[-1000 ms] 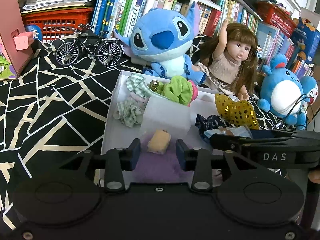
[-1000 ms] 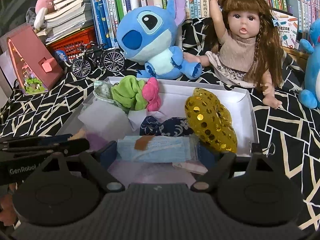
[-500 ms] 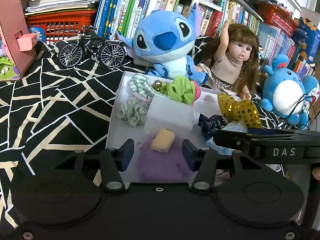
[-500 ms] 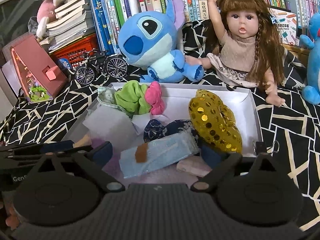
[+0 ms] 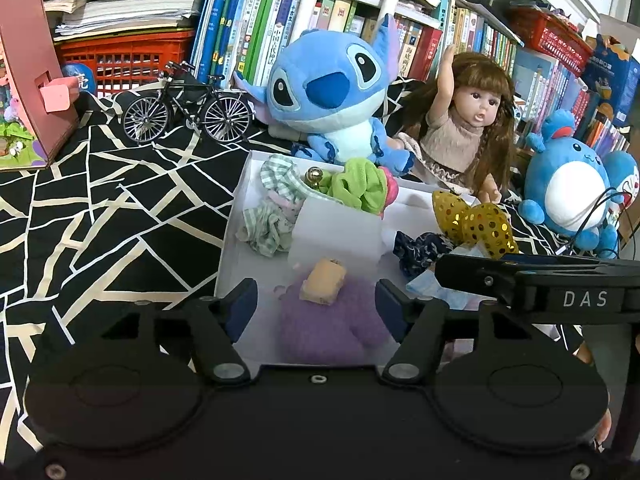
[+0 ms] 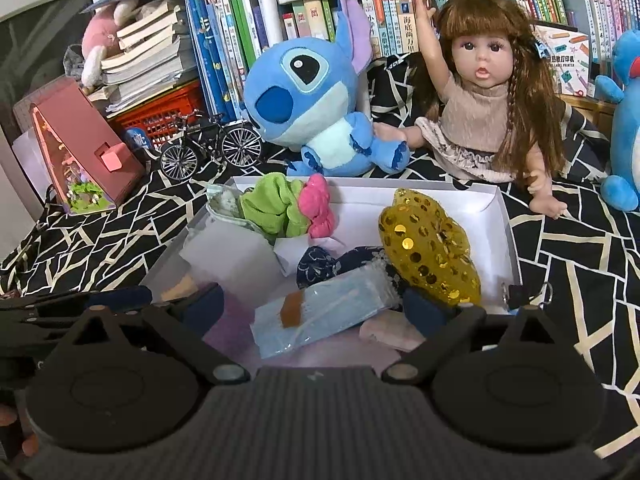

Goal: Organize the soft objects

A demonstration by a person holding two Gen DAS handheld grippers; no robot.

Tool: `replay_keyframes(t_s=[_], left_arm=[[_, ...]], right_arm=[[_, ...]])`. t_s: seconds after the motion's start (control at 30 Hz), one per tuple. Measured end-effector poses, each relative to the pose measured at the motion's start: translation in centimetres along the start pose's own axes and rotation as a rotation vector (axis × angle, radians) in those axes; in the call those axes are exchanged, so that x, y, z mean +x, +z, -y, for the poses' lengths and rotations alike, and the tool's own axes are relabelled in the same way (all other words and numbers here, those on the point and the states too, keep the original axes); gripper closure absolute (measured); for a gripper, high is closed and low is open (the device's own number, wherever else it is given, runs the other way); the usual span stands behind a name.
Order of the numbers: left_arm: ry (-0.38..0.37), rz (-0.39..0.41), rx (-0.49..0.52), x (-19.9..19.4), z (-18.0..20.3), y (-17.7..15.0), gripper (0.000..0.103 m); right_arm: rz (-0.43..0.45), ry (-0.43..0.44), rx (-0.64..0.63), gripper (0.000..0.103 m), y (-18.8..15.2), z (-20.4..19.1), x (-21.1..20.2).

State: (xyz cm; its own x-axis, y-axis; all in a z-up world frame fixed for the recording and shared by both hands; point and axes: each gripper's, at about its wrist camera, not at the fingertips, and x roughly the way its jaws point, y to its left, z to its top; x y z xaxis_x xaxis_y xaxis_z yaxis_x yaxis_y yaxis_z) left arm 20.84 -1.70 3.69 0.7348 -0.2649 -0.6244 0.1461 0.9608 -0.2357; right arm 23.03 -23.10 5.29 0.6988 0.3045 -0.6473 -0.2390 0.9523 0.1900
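Observation:
A white box (image 5: 236, 216) on the black patterned cloth holds several soft things. My left gripper (image 5: 316, 302) hangs over its near end, jaws opening. A fuzzy purple piece (image 5: 332, 324) with a tan bit (image 5: 323, 280) on top lies between the fingers, and the pads stand clear of it. My right gripper (image 6: 314, 306) is open over the same box (image 6: 504, 216). A blue packet (image 6: 324, 316) lies tilted and loose between its fingers. Behind are a gold sequin scrunchie (image 6: 430, 256), a navy one (image 6: 332, 264), a green one (image 6: 272, 208) and a pink one (image 6: 318, 208).
A blue plush (image 5: 332, 92), a doll (image 5: 464, 132) and a round blue plush (image 5: 572, 192) sit behind the box. A model bicycle (image 5: 188, 108), a pink toy house (image 6: 80, 148) and a red crate (image 5: 124, 60) stand at the left. Bookshelves close the back.
The left jaws widened away from the purple piece. The right jaws widened too, and the blue packet slipped from level between the pads to lying tilted in the box.

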Motion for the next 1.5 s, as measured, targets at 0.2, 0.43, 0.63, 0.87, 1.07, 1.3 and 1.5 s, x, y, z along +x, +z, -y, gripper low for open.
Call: replay_keyframes(t_s=[0.2,0.43,0.63,0.87,1.07,1.3,1.5], left_arm=[[0.003,0.012,0.002,-0.8,0.2,0.0,0.032],[0.006,0.038,0.012,-2.1,0.6,0.0,0.023],[0.003,0.063,0.022,-3.4,1.2,-0.1,0.018],[0.005,0.098,0.051,-5.4,2.0,-0.5,0.016],[0.009,0.125,0.071,-7.0,2.5,-1.2,0.015],[0.016,0.141,0.088,-8.3,2.9,-2.0,0.015],[0.032,0.156,0.091,-9.0,2.9,-2.7,0.014]], right_arm=[[0.021,-0.003,0.0,0.003,-0.1,0.1,-0.9],[0.067,-0.009,-0.007,0.002,-0.2,0.0,-2.6],[0.128,-0.042,-0.021,0.001,-0.9,-0.3,-4.5],[0.19,-0.066,-0.024,0.0,-2.0,-0.3,-6.7],[0.22,-0.082,-0.021,0.0,-3.2,-0.1,-8.1],[0.242,-0.1,-0.02,0.0,-4.3,0.2,-9.1],[0.26,-0.118,-0.021,0.0,-5.4,0.4,-9.8]])
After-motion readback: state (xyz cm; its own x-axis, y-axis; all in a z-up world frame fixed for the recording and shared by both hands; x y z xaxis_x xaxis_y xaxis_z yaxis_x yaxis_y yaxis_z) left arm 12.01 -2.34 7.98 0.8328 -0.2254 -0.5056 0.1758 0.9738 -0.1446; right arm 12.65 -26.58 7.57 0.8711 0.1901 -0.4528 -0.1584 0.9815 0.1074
